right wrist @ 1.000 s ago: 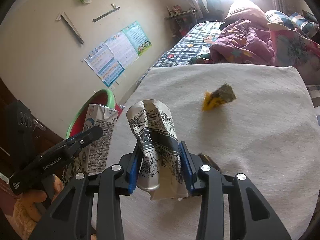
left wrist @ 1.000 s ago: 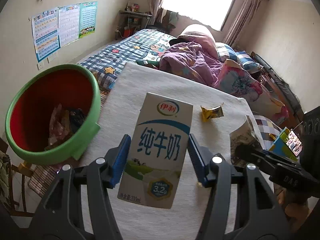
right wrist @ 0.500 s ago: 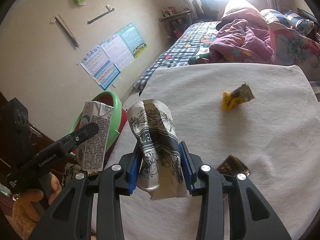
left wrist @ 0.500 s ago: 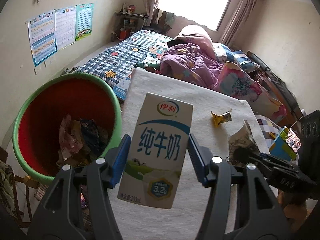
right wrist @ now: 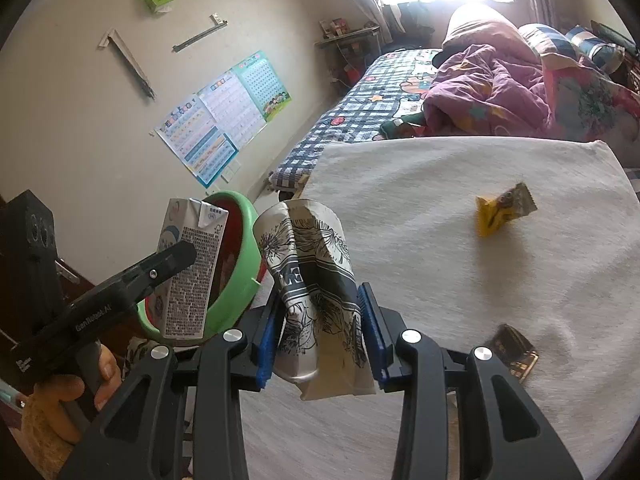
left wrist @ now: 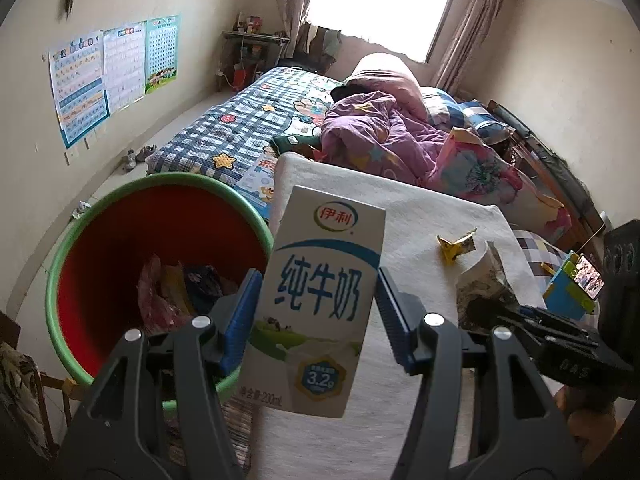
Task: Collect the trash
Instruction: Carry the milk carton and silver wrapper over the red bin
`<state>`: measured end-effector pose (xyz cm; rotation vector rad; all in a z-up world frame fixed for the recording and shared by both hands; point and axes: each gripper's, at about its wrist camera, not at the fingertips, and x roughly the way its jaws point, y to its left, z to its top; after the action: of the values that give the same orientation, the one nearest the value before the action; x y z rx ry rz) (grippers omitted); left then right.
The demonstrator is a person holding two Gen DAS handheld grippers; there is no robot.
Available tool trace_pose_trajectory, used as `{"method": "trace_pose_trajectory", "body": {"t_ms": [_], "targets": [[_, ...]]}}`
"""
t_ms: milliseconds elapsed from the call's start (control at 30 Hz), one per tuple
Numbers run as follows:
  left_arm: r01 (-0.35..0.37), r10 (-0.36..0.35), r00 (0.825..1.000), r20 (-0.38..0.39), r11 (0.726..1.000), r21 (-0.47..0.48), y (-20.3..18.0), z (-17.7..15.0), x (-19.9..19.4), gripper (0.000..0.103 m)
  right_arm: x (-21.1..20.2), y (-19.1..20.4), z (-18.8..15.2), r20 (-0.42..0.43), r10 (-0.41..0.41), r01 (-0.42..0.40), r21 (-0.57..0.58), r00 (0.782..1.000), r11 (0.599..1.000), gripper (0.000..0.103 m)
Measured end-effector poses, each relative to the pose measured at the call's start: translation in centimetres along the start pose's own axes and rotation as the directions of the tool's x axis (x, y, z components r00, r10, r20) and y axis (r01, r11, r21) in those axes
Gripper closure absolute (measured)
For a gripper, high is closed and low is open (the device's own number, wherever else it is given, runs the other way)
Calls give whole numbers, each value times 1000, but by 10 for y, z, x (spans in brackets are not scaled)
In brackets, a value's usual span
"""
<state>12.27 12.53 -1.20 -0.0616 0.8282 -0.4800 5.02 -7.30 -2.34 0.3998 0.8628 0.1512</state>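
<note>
My left gripper is shut on a white and blue milk carton, held upright at the table's left edge beside the green bin. The bin has a red inside and holds several wrappers. My right gripper is shut on a crushed paper cup with black line drawings, over the table near its left edge. The left gripper with the milk carton shows in the right wrist view, in front of the green bin. A yellow wrapper and a dark wrapper lie on the table.
The table wears a white cloth. Behind it is a bed with a checked blanket and a purple quilt. Posters hang on the left wall. A person's hand holds the left gripper's handle. A phone on a stand sits at right.
Both grippers have moved left with their loads toward the bin. The bin now lies closer under the milk carton, and the yellow wrapper has slid right in both views.
</note>
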Motion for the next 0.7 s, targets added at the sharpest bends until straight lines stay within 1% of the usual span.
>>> {"method": "trace_pose_trajectory", "body": {"t_ms": [233, 367, 533, 700], "targets": [[-15, 15, 1000, 18, 1000, 5, 16, 1, -7, 48, 9, 24, 1, -3, -15, 14, -36, 1000, 999, 67], [-31, 31, 999, 24, 999, -13, 34, 0, -12, 48, 16, 39, 3, -7, -24, 23, -67, 1000, 997, 67], [-61, 62, 998, 28, 997, -40, 56, -3, -18, 48, 25, 59, 6, -6, -17, 16, -101, 1000, 995, 67], [-101, 102, 995, 14, 993, -60, 80, -6, -19, 48, 41, 80, 12, -11, 5, -6, -130, 1000, 991, 67]]}}
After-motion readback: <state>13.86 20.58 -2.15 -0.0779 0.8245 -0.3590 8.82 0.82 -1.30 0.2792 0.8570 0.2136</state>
